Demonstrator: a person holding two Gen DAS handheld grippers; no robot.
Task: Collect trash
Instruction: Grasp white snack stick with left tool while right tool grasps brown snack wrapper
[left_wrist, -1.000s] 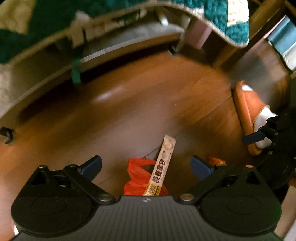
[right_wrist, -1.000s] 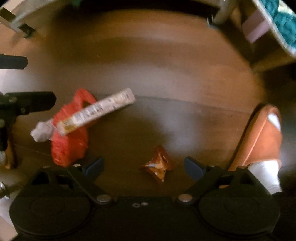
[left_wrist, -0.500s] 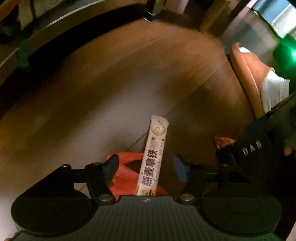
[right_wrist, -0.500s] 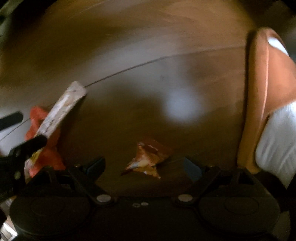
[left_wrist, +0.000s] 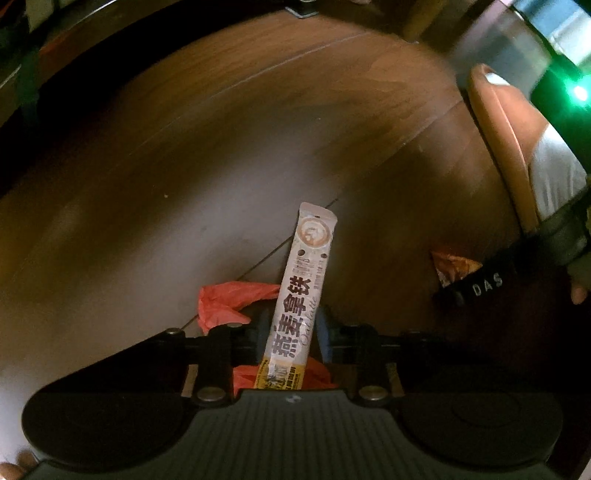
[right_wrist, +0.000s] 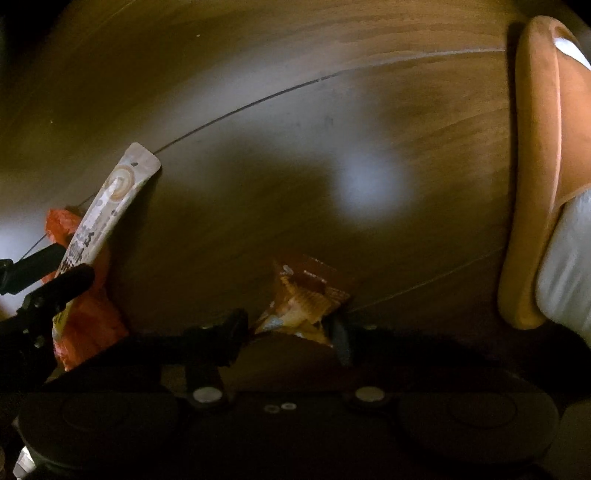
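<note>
The left hand-held gripper (left_wrist: 291, 332) clamps a long white oat-latte sachet (left_wrist: 301, 291); the right hand-held gripper (right_wrist: 291, 328) pinches a crumpled orange snack wrapper (right_wrist: 304, 302) on the wooden floor (right_wrist: 295, 110).

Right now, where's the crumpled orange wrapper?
In the right wrist view the crumpled orange wrapper lies on the wood floor between the right gripper jaws, right of the red plastic bag and left of the orange slipper.
</note>
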